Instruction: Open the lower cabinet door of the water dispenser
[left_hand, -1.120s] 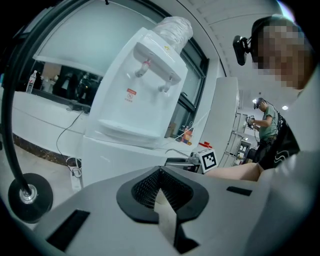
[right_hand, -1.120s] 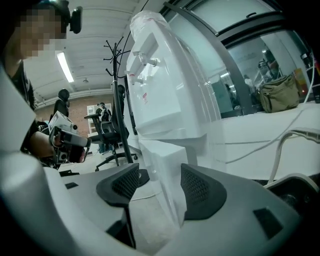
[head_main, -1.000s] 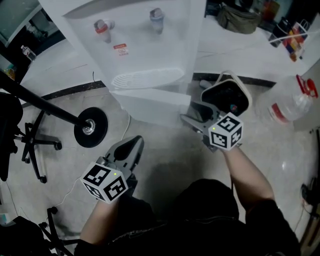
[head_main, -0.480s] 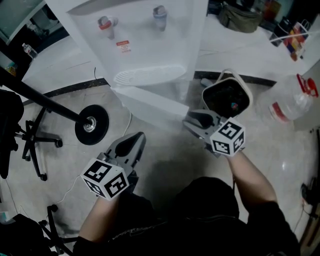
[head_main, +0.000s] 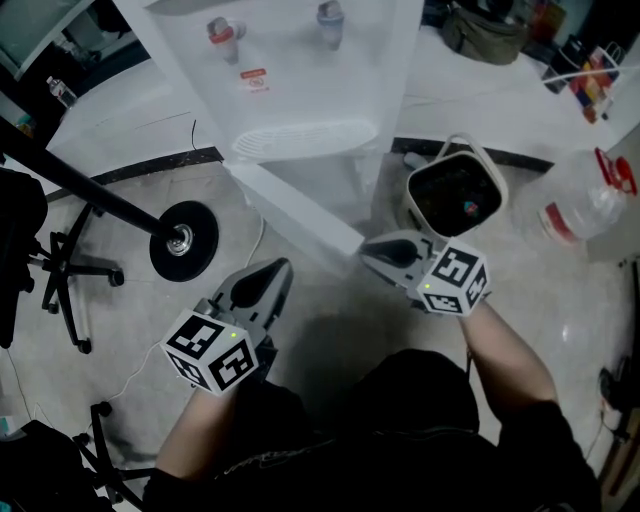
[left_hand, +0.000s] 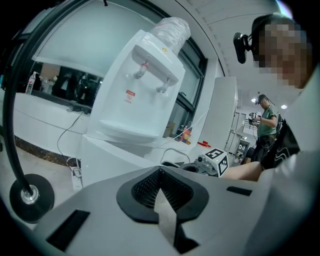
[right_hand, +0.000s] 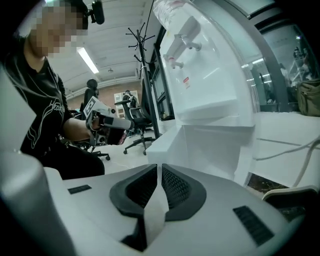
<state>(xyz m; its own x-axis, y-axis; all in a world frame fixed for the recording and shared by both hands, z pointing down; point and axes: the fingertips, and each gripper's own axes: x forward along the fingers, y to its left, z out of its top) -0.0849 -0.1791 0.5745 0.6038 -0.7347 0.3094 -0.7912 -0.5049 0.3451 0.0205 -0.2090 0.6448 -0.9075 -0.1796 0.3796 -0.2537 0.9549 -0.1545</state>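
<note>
Cabinet door (head_main: 300, 215), seemingly ajar, ends just ahead of the right tongs (head_main: 372, 250), whose jaws have just been closing, nothing between them; the left tongs (head_main: 275, 268), closed and empty, sit farther off.

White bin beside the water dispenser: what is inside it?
In the head view the white bin shows a dark inside with one small coloured item near its right wall. What that item is, and anything lower in the dark, cannot be made out.

One water dispenser (head_main: 300, 95), two taps (head_main: 225, 30), one bottle (head_main: 585, 205).
</note>
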